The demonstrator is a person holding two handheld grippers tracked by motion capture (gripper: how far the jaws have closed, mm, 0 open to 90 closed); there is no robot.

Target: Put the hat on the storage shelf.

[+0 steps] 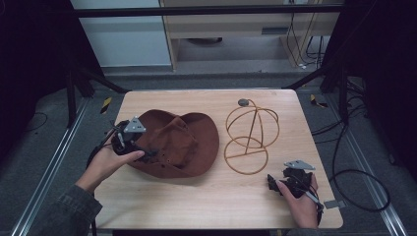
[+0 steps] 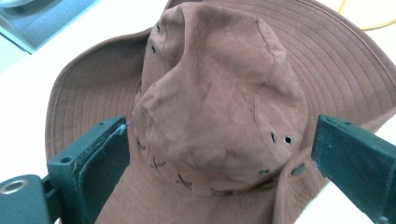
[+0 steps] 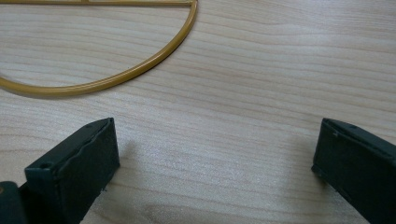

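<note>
Item: hat (image 1: 174, 142), brown, wide brim, stitched band, eyelets in the crown. Lying crown-up on the table (image 1: 206, 201), directly ahead of the left claw (image 1: 147, 153), crown framed between its jaws in the left gripper view. Not yet lifted; brim flat on the wood.

Item: left claw. Jaws spread wide, one either side of the crown (image 2: 210, 107), neither pad pressing the cloth as far as can be told. Nothing gripped. Held in the left hand (image 1: 105, 164), low over the near brim.

Item: stand (image 1: 251, 135), yellow wire, round base ring with a domed cage above. Upright, bare, just beyond the hat's far brim from the left claw, ahead and to the left of the right claw (image 1: 272, 183). Arc of base ring (image 3: 116, 74) visible beyond the right jaws.

Item: right claw. Jaws wide apart, empty, bare wood between them. Resting low near the table's front corner, well apart from the hat.

Progress, as judged: early. Approach to the hat made; grasp not closed. Remaining: close on crown or brim, lift, carry across to the stand, seat the crown over the wire dome, release.
</note>
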